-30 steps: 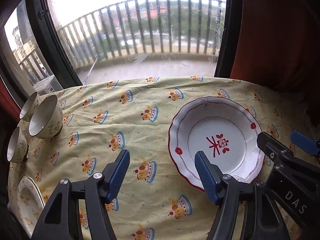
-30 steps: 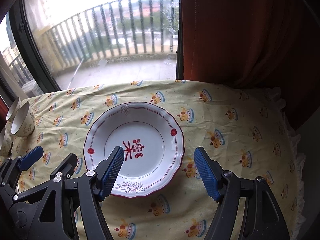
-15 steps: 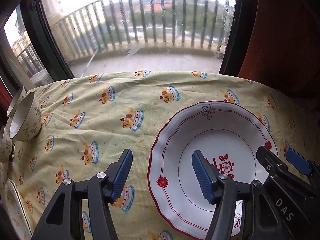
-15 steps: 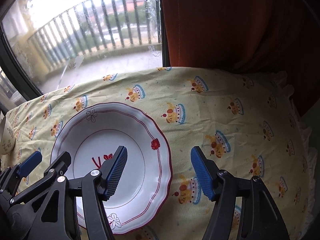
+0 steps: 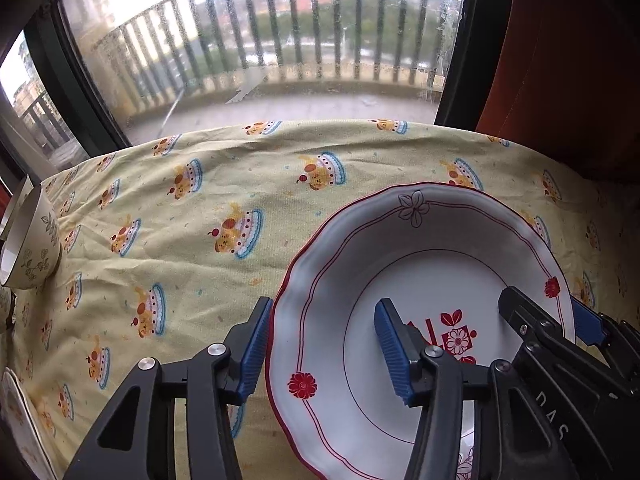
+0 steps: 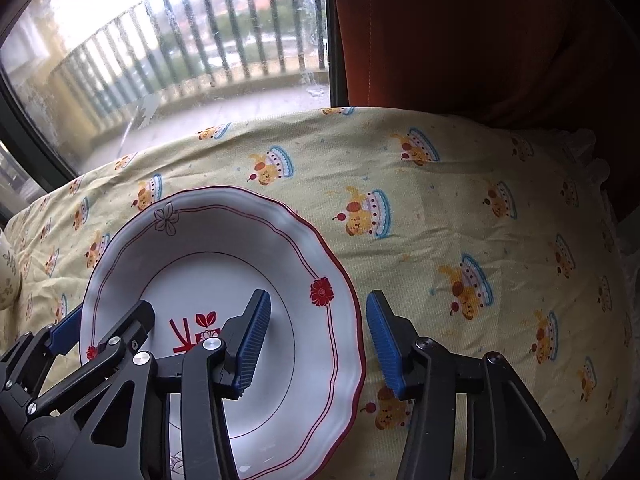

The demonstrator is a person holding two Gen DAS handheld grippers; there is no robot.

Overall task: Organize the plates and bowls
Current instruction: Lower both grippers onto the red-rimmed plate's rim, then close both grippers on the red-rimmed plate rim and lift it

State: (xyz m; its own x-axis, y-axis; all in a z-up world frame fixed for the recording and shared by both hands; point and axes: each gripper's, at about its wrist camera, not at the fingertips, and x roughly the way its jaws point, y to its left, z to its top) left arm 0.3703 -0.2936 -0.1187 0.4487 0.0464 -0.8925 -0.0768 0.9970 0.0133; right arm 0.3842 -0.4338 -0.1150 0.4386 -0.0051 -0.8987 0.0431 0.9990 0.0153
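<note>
Left wrist view: left gripper (image 5: 322,350) straddles the plate's (image 5: 332,272) left rim on the tablecloth (image 5: 200,216); jaws apart, just been closing, pads not pressing. Right gripper (image 6: 316,342) straddles the right rim likewise. 1 bowl (image 5: 30,248) sits far left.

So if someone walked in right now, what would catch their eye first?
The white plate with red trim on the yellow cake-print tablecloth, with the left gripper and right gripper each straddling an opposite rim, jaws just closing but not yet pinching. Next, the floral bowl at the cloth's far left edge.
</note>
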